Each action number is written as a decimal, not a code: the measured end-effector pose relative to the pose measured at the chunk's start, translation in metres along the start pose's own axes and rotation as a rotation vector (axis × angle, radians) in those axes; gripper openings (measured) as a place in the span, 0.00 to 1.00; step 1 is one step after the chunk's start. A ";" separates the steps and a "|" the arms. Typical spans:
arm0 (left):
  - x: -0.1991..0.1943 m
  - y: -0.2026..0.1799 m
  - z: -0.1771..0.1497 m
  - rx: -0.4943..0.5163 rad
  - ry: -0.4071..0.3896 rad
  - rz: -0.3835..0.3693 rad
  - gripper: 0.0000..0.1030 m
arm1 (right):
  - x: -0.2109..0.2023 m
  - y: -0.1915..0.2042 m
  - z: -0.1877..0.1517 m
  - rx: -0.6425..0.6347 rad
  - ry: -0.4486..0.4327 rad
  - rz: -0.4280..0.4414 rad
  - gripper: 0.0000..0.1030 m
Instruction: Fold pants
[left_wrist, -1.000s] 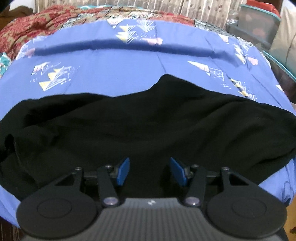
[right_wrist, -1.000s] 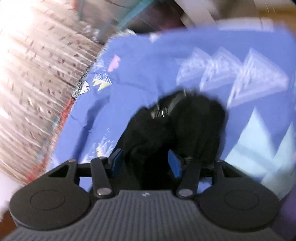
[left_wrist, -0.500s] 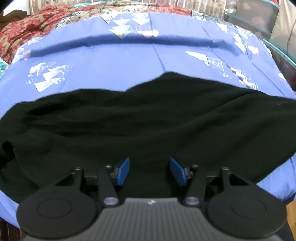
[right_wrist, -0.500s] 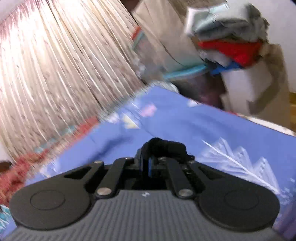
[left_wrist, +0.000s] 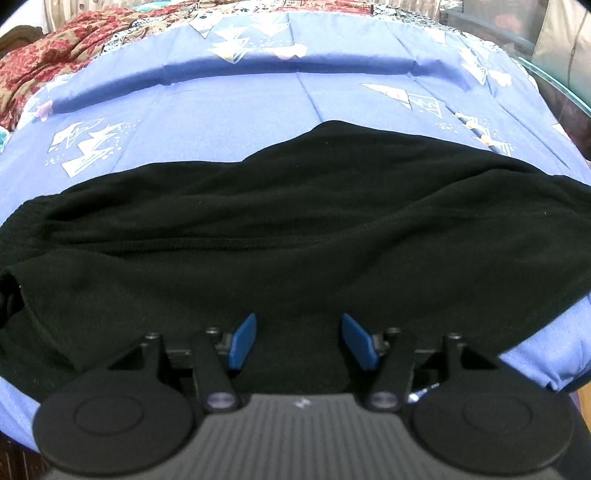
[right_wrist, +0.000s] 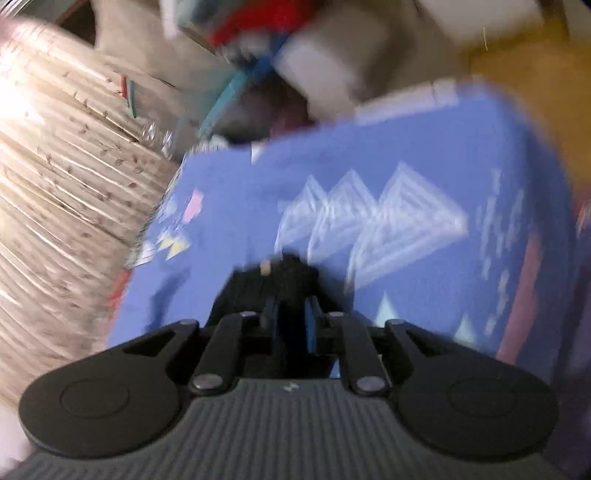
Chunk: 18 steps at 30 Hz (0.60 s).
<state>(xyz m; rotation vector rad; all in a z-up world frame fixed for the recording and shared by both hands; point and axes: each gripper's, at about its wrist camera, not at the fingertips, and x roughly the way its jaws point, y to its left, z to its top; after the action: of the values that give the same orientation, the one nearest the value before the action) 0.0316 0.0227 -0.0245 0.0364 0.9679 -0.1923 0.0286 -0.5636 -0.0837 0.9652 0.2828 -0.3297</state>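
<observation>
Lying across the blue bed sheet (left_wrist: 258, 110), the black pants (left_wrist: 295, 229) run off the left frame edge; the left claw (left_wrist: 299, 341) is opening, gripping nothing; the blurred right claw (right_wrist: 291, 321) is opening with black cloth between its pads.

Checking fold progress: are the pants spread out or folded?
Doubled lengthwise, it seems: the black pants lie as one wide band across the blue sheet, not yet folded compact.

- Left wrist view: sits just behind the left gripper (left_wrist: 298, 341), looking steeply down and across the blue bedsheet (left_wrist: 236, 110) toward its far edge; close above the black pants (left_wrist: 295, 229), which fill the middle of the frame.
- Right wrist view: behind the right gripper (right_wrist: 291, 325), tilted shallower, aimed along the bedsheet toward a curtain (right_wrist: 66, 192); heavily blurred.
- Shared: the same bedsheet and pants cloth.
</observation>
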 end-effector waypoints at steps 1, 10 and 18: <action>0.000 0.000 0.001 -0.001 0.000 -0.001 0.53 | 0.001 0.013 0.002 -0.060 -0.023 0.003 0.18; 0.001 0.001 0.001 -0.001 0.000 -0.001 0.53 | 0.065 0.080 -0.003 -0.312 0.199 0.069 0.18; 0.002 -0.004 0.000 0.016 -0.001 0.015 0.54 | 0.138 0.021 0.022 -0.064 0.315 -0.064 0.00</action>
<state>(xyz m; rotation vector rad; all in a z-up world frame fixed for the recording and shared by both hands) 0.0323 0.0189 -0.0257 0.0579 0.9650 -0.1861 0.1647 -0.5909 -0.1081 0.9449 0.6092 -0.2244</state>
